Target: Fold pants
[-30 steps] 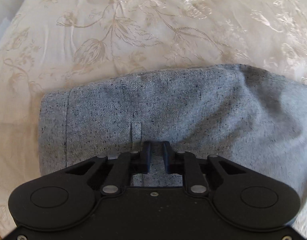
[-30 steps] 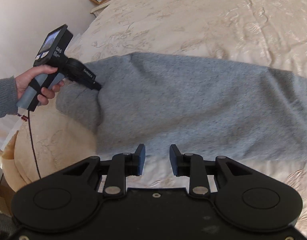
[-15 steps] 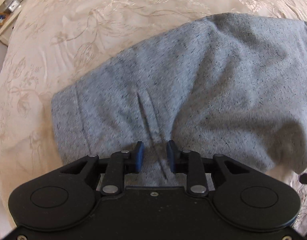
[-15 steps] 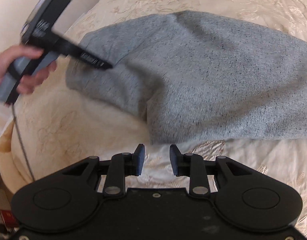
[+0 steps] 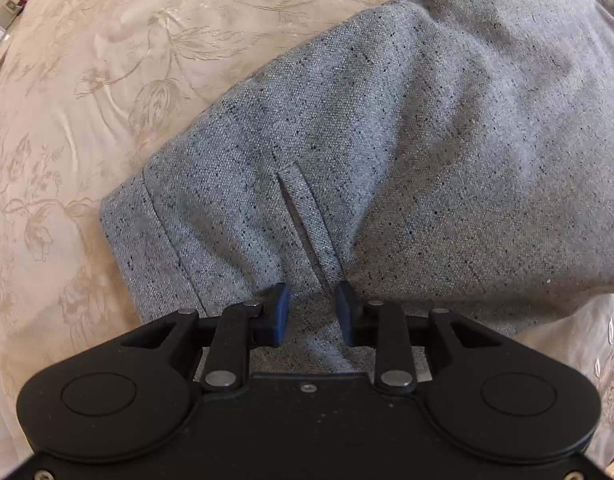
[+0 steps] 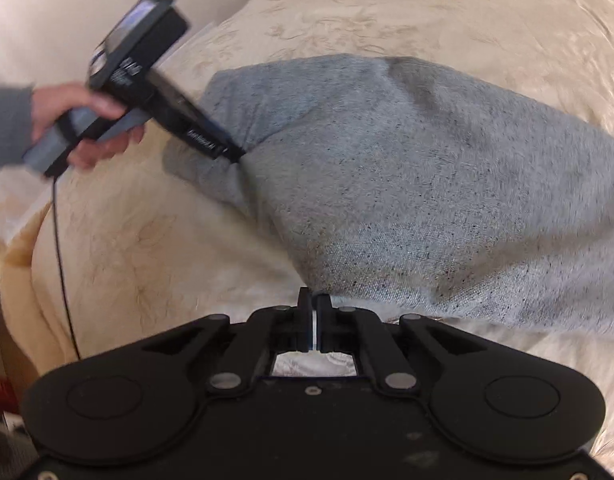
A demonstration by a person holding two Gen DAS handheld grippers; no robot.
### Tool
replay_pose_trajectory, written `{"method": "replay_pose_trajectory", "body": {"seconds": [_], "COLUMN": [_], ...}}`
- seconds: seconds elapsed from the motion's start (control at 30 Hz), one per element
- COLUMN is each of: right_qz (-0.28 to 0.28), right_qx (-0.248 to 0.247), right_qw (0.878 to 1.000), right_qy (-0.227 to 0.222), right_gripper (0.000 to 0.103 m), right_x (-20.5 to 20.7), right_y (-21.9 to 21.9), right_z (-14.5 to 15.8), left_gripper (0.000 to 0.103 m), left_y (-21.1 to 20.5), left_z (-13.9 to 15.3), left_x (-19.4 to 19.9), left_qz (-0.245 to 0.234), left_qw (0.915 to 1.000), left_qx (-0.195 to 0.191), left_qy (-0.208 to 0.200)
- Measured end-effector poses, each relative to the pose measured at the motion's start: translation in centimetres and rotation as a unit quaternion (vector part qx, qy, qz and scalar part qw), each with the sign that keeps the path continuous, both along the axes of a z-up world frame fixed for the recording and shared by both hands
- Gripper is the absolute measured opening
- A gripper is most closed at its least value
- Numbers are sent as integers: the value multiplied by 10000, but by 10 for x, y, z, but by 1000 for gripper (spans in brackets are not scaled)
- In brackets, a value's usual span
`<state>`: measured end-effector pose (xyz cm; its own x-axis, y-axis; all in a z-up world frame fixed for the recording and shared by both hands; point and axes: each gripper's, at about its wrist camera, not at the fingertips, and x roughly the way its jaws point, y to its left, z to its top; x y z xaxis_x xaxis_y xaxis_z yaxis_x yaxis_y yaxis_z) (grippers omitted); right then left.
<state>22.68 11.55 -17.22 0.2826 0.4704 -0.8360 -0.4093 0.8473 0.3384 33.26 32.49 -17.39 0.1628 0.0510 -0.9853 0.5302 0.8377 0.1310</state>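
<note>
— Pants [image 5: 407, 152], grey, lie on the cream bed [image 5: 87, 100], waist end nearest the left claw [image 5: 312, 312]. How far along?

— Early, I judge. They look folded lengthwise, one leg on the other; the crosswise folds are left.

— And the claws?

— Left one has its fingers apart, straddling the waist edge by the belt loop [image 5: 307, 216], gripping nothing. The right claw [image 6: 315, 322] is pressed together at the near cloth edge; whether it has caught any fabric I cannot tell.
</note>
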Motion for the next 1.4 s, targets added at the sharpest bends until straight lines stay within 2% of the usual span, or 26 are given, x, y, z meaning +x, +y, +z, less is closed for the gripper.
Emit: {"method": "replay_pose_trajectory", "body": {"seconds": [0.03,0.1,0.2,0.27,0.43,0.47,0.53,0.57,0.67,0.8,0.9,1.0,1.13,1.23,1.4], "right_qz": [100,181,-28,-203,-345,-358,-456,-510,-712,-949,-919,-868,-886,-953,-1015], "right_qx": [-62,-126,-44,32,57,42,-47,-86,-212,-666,-851,-776,-670,-602,-541], "right_qw": [9999,9998,10000,9997,9992,9991,9987,9985,9972,9932,9921,9930,9938,9936,9933], "right_qy": [-36,-25,73,116,207,233,212,192,75,-86,31,190,85,-71,-145], "right_gripper": [2,2,2,3,5,10,12,15,25,28,30,30,30,30,30], "right_x": [-3,-5,-7,-7,-11,-12,-15,-17,-23,-33,-33,-33,-27,-24,-10], "right_y": [1,2,-1,-3,-6,-6,-7,-7,-9,-4,2,4,10,14,22], "right_z": [2,-1,-4,-4,-3,-4,-4,-3,-1,-1,-9,-14,-16,-11,-15], "left_gripper": [39,28,30,31,31,31,32,35,37,38,40,40,40,40,41], "left_y": [-2,-9,-21,-30,-46,-47,-52,-53,-58,-49,-30,-9,14,29,37], "left_z": [3,15,39,46,36,33,31,31,25,8,2,1,1,1,0], "left_x": [1,-1,-25,-43,-71,-72,-79,-82,-92,-97,-96,-86,-74,-65,-60], "left_qz": [16,64,-120,-311,-585,-582,-581,-593,-606,-325,67,432,652,864,762], "left_qw": [10000,9999,9995,9990,9981,9982,9980,9978,9978,9990,9995,9986,9966,9952,9955], "left_qx": [34,90,-186,-223,-63,-105,-231,-266,-204,66,130,185,498,332,440], "left_qy": [17,-109,-240,-242,-170,-88,64,89,186,311,286,252,116,320,342]}}
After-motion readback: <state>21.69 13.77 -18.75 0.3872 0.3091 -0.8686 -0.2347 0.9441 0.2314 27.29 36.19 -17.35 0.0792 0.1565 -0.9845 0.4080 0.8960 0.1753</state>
